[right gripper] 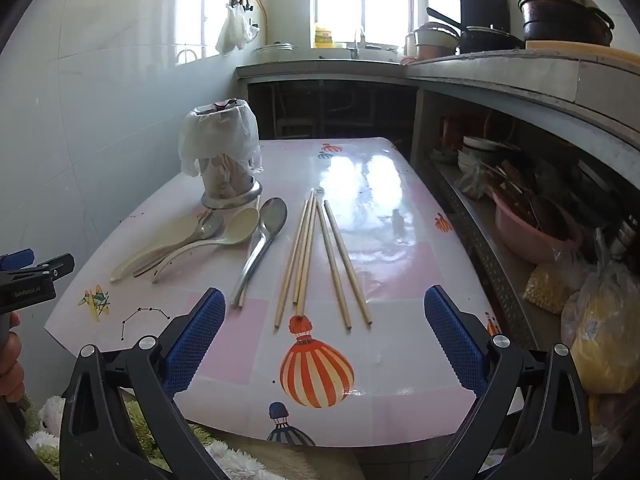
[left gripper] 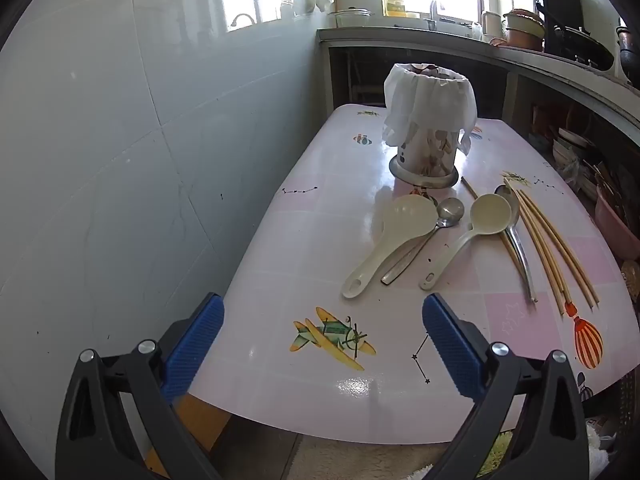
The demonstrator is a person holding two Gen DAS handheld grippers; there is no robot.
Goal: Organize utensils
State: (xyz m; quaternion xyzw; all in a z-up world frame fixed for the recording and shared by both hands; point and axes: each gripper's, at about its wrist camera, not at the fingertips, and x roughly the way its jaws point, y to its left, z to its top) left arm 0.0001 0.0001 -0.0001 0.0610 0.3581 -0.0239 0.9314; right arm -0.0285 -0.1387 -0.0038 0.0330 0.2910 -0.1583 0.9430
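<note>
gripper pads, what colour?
Blue, with a fine knurled texture, on both the left gripper and right gripper. Clearest in the right wrist view.

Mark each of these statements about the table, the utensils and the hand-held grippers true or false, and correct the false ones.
1. Both hand-held grippers, left and right, are open and hold nothing. True.
2. The chopsticks stand inside the holder. False: they lie flat on the table.
3. A white plastic bag drapes over the holder's top. True.
4. All spoons are metal. False: two are cream plastic spoons, two are metal spoons.
5. The holder lies tipped over. False: it stands upright.
</note>
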